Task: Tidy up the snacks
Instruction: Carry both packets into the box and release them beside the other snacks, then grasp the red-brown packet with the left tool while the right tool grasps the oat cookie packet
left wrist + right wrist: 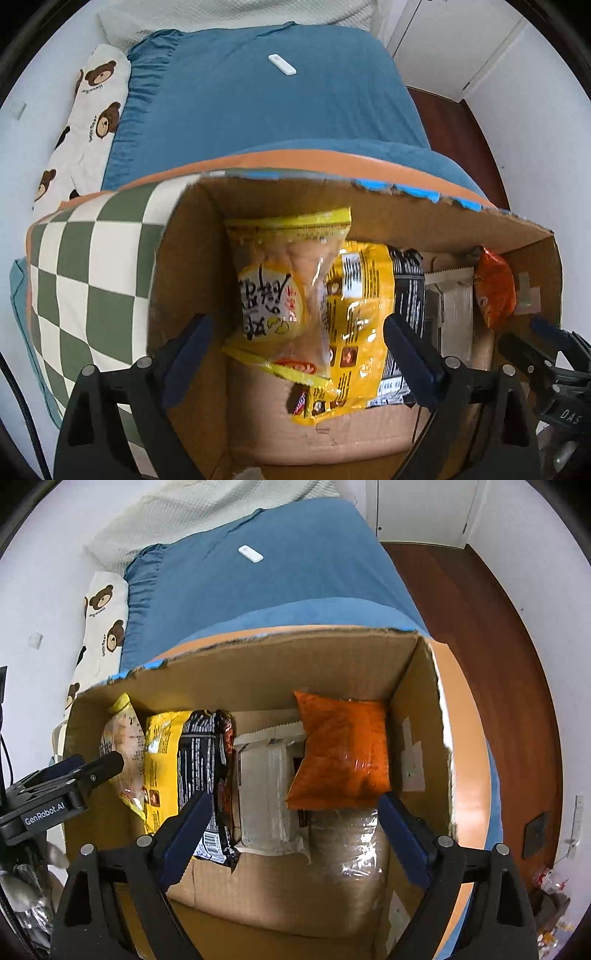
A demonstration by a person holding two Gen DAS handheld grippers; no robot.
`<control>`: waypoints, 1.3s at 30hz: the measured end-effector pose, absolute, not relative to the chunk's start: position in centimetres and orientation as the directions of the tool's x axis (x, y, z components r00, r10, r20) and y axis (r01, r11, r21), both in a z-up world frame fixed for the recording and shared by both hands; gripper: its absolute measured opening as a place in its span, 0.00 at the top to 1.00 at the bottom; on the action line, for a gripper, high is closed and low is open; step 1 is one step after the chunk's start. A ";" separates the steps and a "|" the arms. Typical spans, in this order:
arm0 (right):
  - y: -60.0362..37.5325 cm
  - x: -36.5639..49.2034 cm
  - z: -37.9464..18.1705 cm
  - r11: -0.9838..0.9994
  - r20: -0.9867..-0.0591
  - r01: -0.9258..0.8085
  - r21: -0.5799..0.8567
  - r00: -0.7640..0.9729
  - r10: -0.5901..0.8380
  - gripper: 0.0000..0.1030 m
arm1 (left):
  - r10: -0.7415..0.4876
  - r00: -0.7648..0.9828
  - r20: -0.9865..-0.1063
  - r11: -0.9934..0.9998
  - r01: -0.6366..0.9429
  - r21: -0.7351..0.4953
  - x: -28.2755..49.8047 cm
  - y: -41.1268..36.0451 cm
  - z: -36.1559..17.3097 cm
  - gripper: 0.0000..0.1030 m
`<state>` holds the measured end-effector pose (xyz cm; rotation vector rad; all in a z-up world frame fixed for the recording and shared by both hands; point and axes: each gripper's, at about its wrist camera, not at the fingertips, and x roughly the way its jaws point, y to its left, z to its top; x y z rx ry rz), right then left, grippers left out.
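With both our left hand-held gripper (pixel 295 350) and right hand-held gripper (pixel 291 819) wide open and empty, we feared the yellow bag (pixel 280 288) and orange bag (pixel 341 753) could tip over in the box (pixel 277 657).

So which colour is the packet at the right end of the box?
Orange packet, clearest in the right wrist view.

Open cardboard box (pixel 258 672), torn top edge at 12 o'clock. Inside, packets standing on edge in a row, 9 to 3 o'clock: clear yellow-trimmed bag (pixel 280 291), yellow packet (pixel 354 325), black packet (pixel 203 771), pale kraft pouch (pixel 266 786), orange bag (pixel 343 753) leaning at the 3 o'clock wall.
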<state>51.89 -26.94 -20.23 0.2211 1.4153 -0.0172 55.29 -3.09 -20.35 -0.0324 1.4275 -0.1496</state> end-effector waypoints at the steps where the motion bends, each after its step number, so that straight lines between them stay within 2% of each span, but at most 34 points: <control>1: -26.5 51.8 -20.5 0.980 -0.980 0.140 0.141 0.158 0.118 0.09 | -0.124 0.134 -0.983 0.990 0.081 -0.113 55.1 -3.0 -20.4 0.08; 8: -25.2 49.8 -20.4 0.985 -0.978 0.114 0.127 0.181 0.105 0.09 | -0.140 0.151 -0.979 0.989 0.063 -0.132 52.5 -2.2 -20.1 0.08; 17: -24.2 46.3 -17.8 0.992 -0.957 0.090 0.088 0.284 0.059 0.09 | -0.131 0.281 -0.951 0.990 0.080 -0.113 47.8 -1.7 -16.9 0.08; 21: -24.1 44.4 -16.0 0.994 -0.941 0.076 0.073 0.335 0.044 0.09 | -0.111 0.357 -0.928 0.991 0.103 -0.079 45.2 -1.9 -14.7 0.08; 39: -22.2 32.5 -5.9 0.999 -0.822 0.031 0.041 0.570 0.016 0.09 | -0.158 0.557 -0.816 0.985 0.147 -0.090 34.6 -1.3 -5.7 0.08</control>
